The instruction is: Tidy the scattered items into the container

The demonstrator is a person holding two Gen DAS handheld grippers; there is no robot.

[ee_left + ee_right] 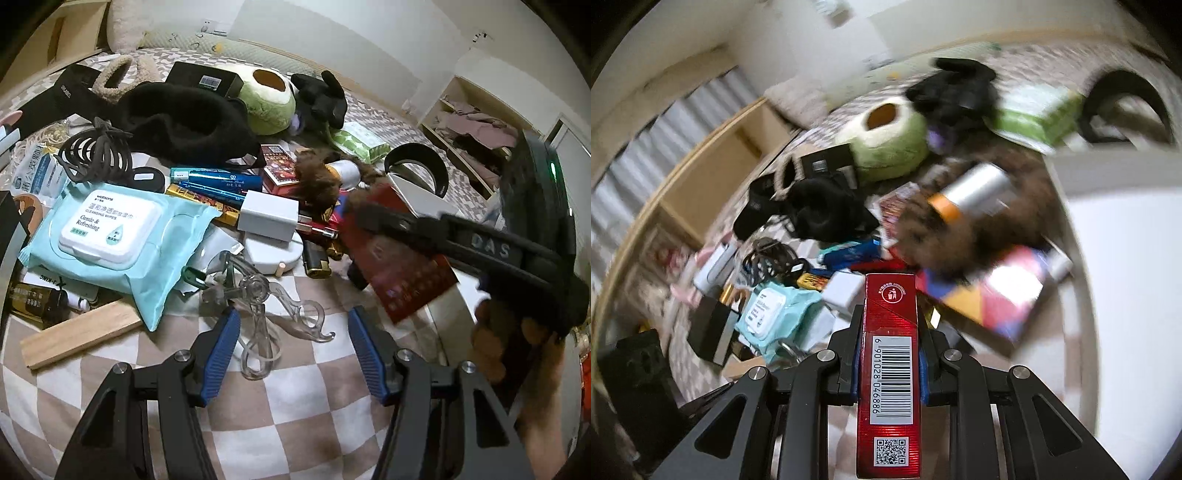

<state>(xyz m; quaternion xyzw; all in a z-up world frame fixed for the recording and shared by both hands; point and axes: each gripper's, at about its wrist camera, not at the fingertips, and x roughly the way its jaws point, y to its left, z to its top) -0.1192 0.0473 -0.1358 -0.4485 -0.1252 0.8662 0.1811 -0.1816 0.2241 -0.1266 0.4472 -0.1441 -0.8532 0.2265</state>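
Note:
Scattered items lie on a checkered cover. My left gripper (295, 345) is open low over the cover, its blue pads (223, 350) on either side of a clear plastic clip (258, 314) that lies just ahead. My right gripper (890, 332) is shut on a red box (890, 350) with a barcode, held lengthwise between the jaws. In the left wrist view the same red box (402, 266) hangs to the right, above the cover, in the right gripper (373, 240), which a hand holds. A white container (1115, 266) stands at the right, blurred.
The pile holds a teal wet-wipes pack (107, 229), a white charger (267, 216), a blue box (221, 181), a dark hair claw (96, 155), a black cloth (184, 122), a green plush (266, 99), a brown furry item (317, 181) and a wooden block (81, 332).

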